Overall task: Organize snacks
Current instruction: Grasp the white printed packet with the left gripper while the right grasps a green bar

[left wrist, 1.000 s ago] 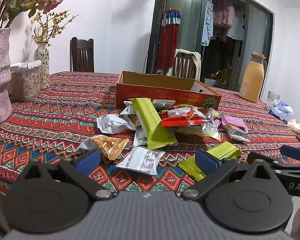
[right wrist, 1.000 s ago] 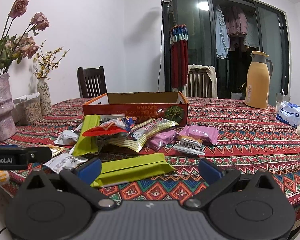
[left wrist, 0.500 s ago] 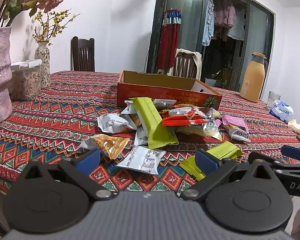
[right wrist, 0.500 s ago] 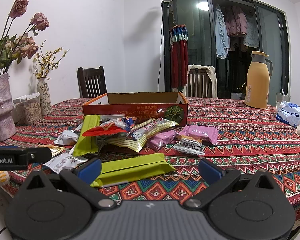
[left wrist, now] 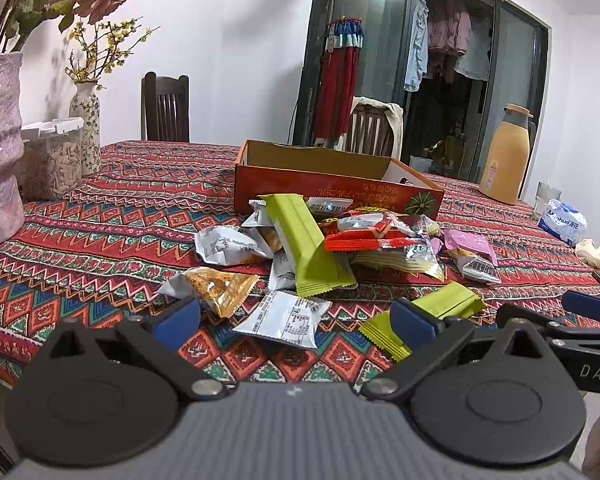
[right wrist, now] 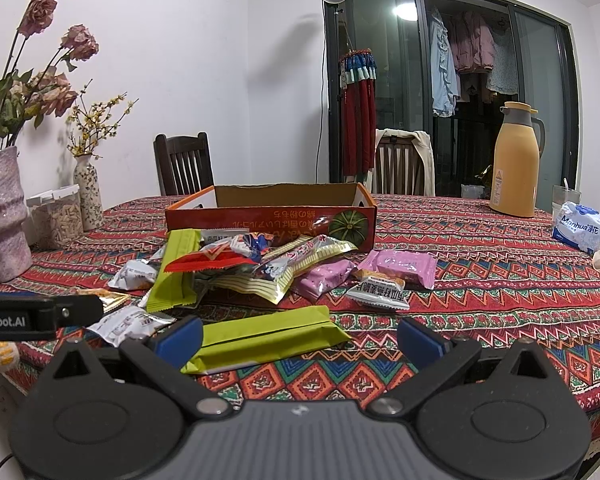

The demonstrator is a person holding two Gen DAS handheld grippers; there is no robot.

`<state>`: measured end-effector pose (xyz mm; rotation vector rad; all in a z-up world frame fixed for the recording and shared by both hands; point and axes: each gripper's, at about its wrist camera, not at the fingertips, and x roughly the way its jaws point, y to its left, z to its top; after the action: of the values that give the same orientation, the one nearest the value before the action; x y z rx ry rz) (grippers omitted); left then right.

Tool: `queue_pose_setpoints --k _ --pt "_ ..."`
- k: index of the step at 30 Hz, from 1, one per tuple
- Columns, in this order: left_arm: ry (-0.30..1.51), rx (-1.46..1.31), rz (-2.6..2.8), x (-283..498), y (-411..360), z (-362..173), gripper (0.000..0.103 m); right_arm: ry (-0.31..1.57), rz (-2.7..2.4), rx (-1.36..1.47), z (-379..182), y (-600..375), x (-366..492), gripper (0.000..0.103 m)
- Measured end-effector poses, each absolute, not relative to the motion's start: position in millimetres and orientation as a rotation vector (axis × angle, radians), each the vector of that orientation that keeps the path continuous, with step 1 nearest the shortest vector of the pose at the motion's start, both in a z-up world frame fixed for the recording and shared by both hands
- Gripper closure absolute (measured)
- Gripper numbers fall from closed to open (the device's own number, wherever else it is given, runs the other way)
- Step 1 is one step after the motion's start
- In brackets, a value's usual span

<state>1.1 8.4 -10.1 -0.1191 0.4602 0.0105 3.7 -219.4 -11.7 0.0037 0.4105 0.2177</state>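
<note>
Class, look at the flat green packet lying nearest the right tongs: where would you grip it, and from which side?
Grip the green packet across its narrow width near the middle, probably coming from above: it lies flat, lengthwise across the open right tongs.

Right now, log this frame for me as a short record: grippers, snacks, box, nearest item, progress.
left hand-held gripper: open, empty, low over the near table edge
right hand-held gripper: open, empty
snack pile: loose on the tablecloth, in front of the box
orange cardboard box: open top; contents not visible
nearest item: green flat packet, between the right gripper's fingers, not gripped
progress: no snack held, sorting apparently not begun
</note>
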Motion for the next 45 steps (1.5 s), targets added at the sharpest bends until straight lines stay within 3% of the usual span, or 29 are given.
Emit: queue_pose_setpoints --k 15,38,45 --pt "0.467 -0.128 0.015 2 10 -15 0.0 0.429 0.228 -0.001 -16 -218 6 0.0" --pt "0.523 -0.211 0.114 13 55 -31 0.0 0.718 0.098 0.023 -33 -158 112 0.001" --pt "0.538 -0.218 0.107 16 55 -35 0.0 0.749 0.114 0.004 -39 -166 111 0.014"
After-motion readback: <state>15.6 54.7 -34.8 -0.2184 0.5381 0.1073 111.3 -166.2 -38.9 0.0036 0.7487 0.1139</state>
